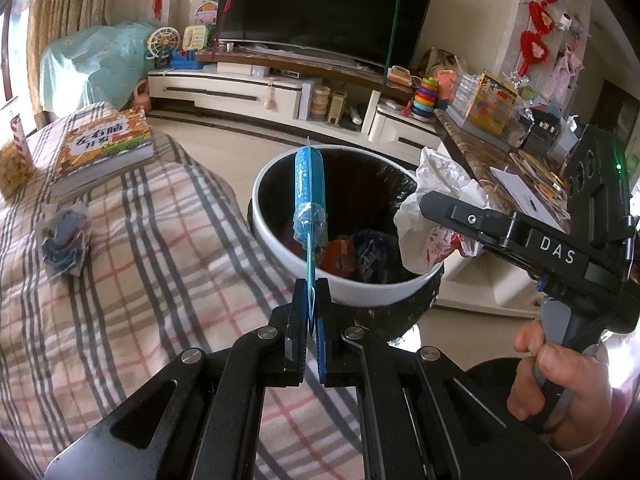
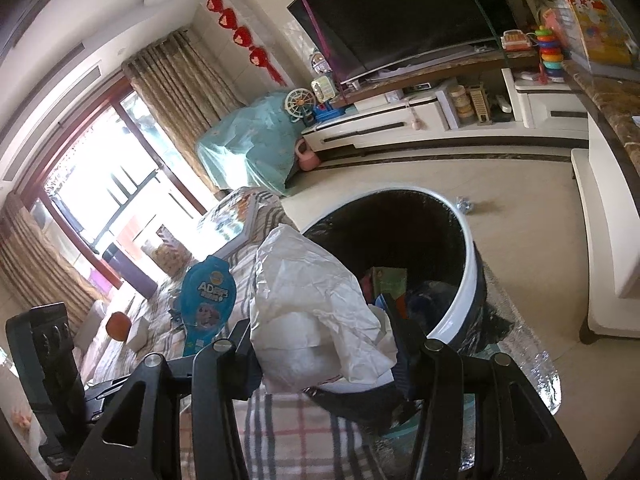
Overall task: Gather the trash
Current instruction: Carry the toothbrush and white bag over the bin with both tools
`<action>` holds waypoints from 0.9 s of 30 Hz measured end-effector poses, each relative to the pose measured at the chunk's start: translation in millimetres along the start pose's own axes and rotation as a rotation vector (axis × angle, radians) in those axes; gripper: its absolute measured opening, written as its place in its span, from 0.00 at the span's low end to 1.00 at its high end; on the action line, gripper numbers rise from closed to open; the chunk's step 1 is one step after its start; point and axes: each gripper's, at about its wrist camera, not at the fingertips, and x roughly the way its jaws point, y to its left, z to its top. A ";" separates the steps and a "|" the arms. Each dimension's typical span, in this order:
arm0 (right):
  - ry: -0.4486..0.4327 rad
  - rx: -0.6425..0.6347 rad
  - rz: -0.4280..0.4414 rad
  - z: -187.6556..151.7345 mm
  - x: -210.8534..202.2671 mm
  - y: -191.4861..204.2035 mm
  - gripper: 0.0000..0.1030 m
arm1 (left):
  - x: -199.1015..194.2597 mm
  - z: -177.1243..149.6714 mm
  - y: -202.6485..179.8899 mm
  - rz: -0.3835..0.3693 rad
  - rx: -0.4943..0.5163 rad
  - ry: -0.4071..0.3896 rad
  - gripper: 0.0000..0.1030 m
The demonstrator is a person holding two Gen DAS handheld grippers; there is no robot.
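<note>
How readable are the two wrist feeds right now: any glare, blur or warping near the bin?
Left wrist view: even daylight, sharp on the blue package and the trash bin; fisheye bends the TV stand. Right wrist view: the window is blown out white, washing out the blanket beside it; the white paper bag stays crisp, and the bin's interior is dark.

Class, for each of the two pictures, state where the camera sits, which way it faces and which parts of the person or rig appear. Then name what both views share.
Left wrist: on the left gripper, facing down over the trash bin; it pinches a blue package; the right gripper and a hand show.
Right wrist: on the right gripper, facing the bin's rim; it holds crumpled white paper; the left gripper's body shows at lower left.
Shared: bin, package, paper, television, plaid cover.
</note>
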 end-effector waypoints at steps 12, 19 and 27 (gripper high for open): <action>0.009 -0.008 -0.019 13.0 8.6 -4.4 0.50 | 13.7 16.3 -6.4 -0.011 0.015 0.007 0.03; 0.032 -0.008 -0.032 18.7 17.6 -9.9 0.50 | 22.0 22.3 -7.0 -0.010 0.021 0.019 0.03; 0.048 -0.010 -0.045 24.0 21.8 -14.1 0.50 | 30.7 28.5 -9.9 -0.021 0.019 0.037 0.03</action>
